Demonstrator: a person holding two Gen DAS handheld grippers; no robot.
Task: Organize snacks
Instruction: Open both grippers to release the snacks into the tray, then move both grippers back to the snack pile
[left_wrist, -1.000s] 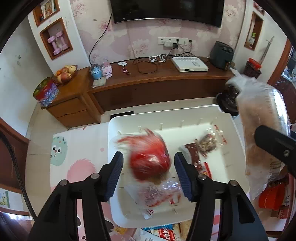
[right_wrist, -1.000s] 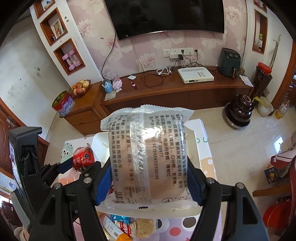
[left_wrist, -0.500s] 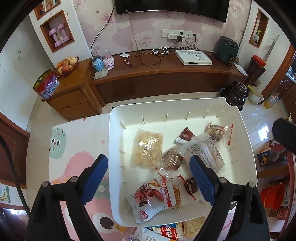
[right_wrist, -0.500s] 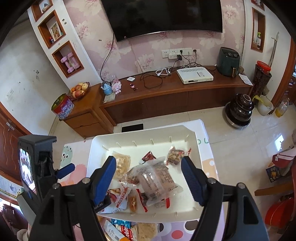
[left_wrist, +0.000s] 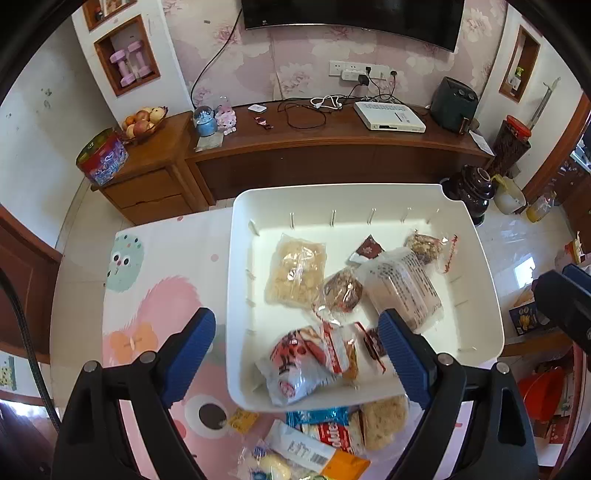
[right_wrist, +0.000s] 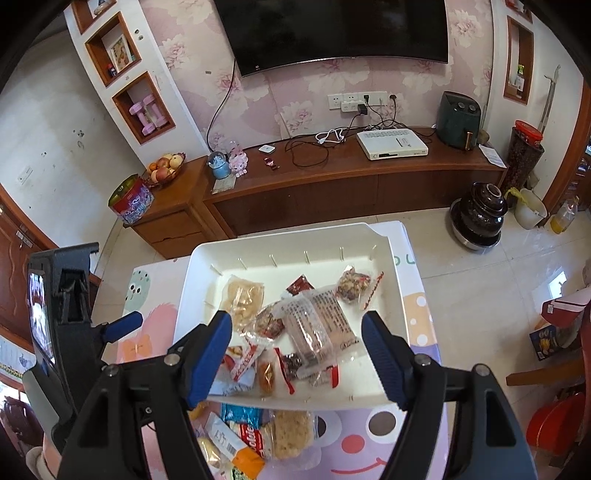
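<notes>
Snacks (left_wrist: 402, 284) mostly lie in the tray (left_wrist: 484, 280); a few (left_wrist: 325, 432) wait at the frame's bottom, both grippers (left_wrist: 295, 354) (right_wrist: 295, 350) wide apart, empty.

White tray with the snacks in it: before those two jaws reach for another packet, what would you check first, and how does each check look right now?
1. Left gripper empty, jaws wide: ok.
2. Right gripper empty, jaws wide: ok.
3. White plastic tray flat on the cartoon-print table mat: ok.
4. Clear bag of brown cake lying inside the tray: ok.
5. Loose snack packets left on the mat in front of the tray, within view: ok.
6. Room in the tray for more: ok; bare floor shows on its right side.
</notes>
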